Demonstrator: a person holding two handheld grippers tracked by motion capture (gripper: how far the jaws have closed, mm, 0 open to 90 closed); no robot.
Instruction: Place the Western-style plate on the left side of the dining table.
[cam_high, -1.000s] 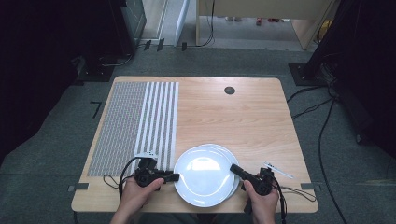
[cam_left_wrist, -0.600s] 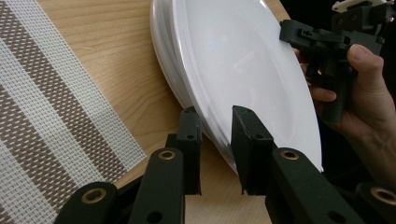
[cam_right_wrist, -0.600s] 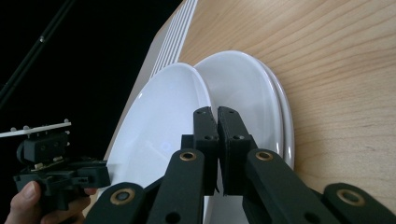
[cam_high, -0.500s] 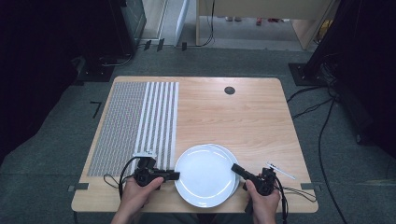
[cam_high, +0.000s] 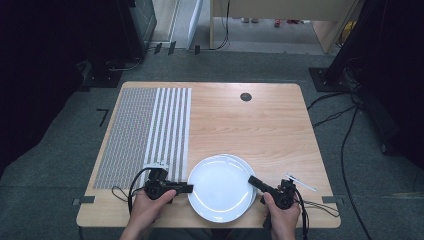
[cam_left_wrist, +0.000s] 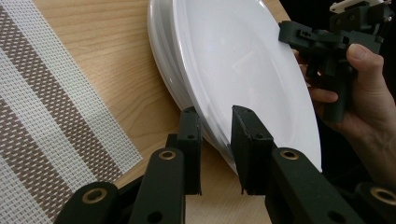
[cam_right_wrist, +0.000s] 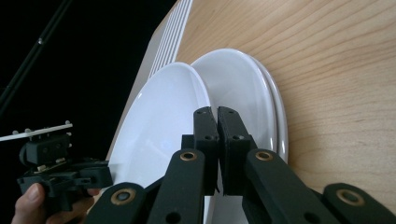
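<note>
High view: the top plate (cam_high: 220, 192) sits low centre, both tools pinching opposite rims. Left tool view: left tool (cam_left_wrist: 217, 135) clamps its rim. Right tool view: right tool (cam_right_wrist: 217, 123) grips likewise. Lift evenly, level.

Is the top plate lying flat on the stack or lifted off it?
Lifted. The top plate tilts above the stack, with a gap between them, and both the left gripper and right gripper are clamped on its rim.
</note>
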